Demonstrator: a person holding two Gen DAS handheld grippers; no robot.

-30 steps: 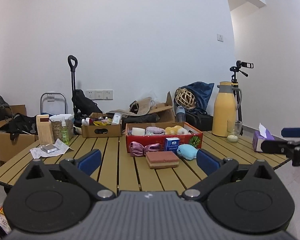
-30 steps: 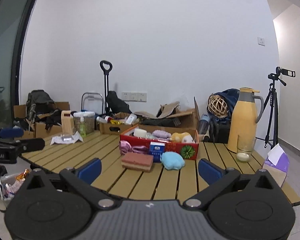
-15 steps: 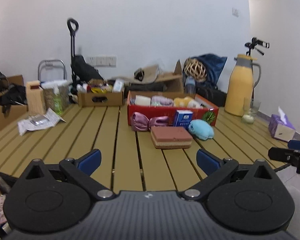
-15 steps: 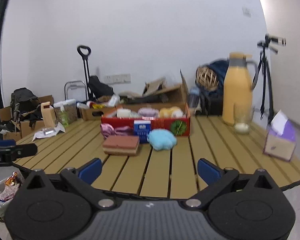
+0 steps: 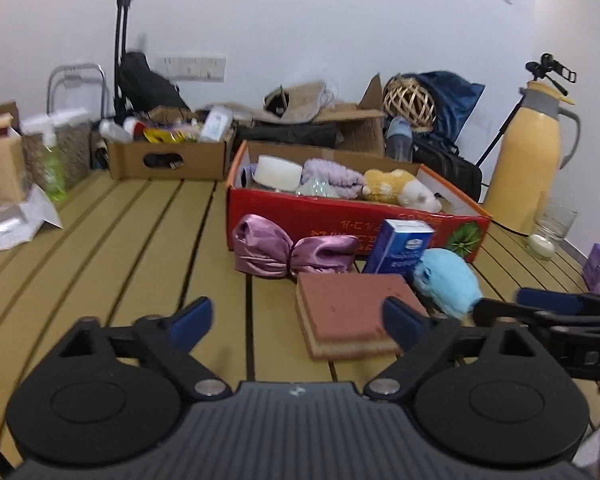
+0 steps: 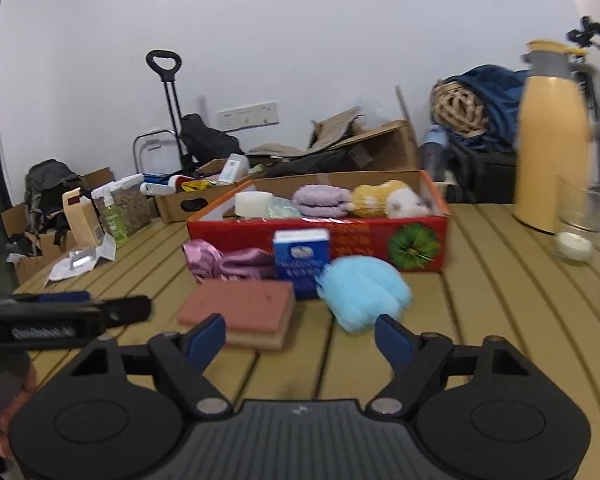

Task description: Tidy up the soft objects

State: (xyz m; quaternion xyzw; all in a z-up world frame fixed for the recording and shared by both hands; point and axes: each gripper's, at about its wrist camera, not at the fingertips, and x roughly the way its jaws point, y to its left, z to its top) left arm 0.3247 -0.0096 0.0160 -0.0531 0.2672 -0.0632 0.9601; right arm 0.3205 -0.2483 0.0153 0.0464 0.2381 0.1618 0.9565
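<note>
While both my claws hang low over the slatted wooden table (image 5: pixel 148 240), neither has taken hold of anything: my left gripper (image 5: pixel 296 314) has its jaws apart and narrowing, with the near corner of the brown sponge block (image 5: pixel 346 314) showing in the gap but no pad pressing on it. My right gripper (image 6: pixel 300 334) is likewise apart and narrowing, its gap framing bare table with the same sponge block (image 6: pixel 240 312) just ahead of its left pad.

I take the red cardboard box (image 5: pixel 340 222) as my landmark. Inside it already lie a white roll (image 5: pixel 278 172), a folded lilac cloth (image 5: pixel 332 178) and a yellow plush toy (image 5: pixel 396 190). Just in front of its near wall lies the purple satin bow (image 5: pixel 292 254), touching or nearly touching the wall; beside the bow stands a small blue carton (image 5: pixel 400 246), and the fluffy light-blue puff (image 6: pixel 364 294) sits in front of the box's right half, just beside the carton. The sponge block lies nearest to me, further out from the box than the bow.

I judge this to be the approach for a first pick, with four things left outside the box. The sponge block sits closest to my left claw, the puff to my right. Next I would need to bring one claw lower and forward until its pads straddle the chosen piece, squeeze gently since these compress, and keep my two claws from crowding each other, as they are close side by side. The carton looks stiff; whether it belongs in the box I cannot tell.
</note>
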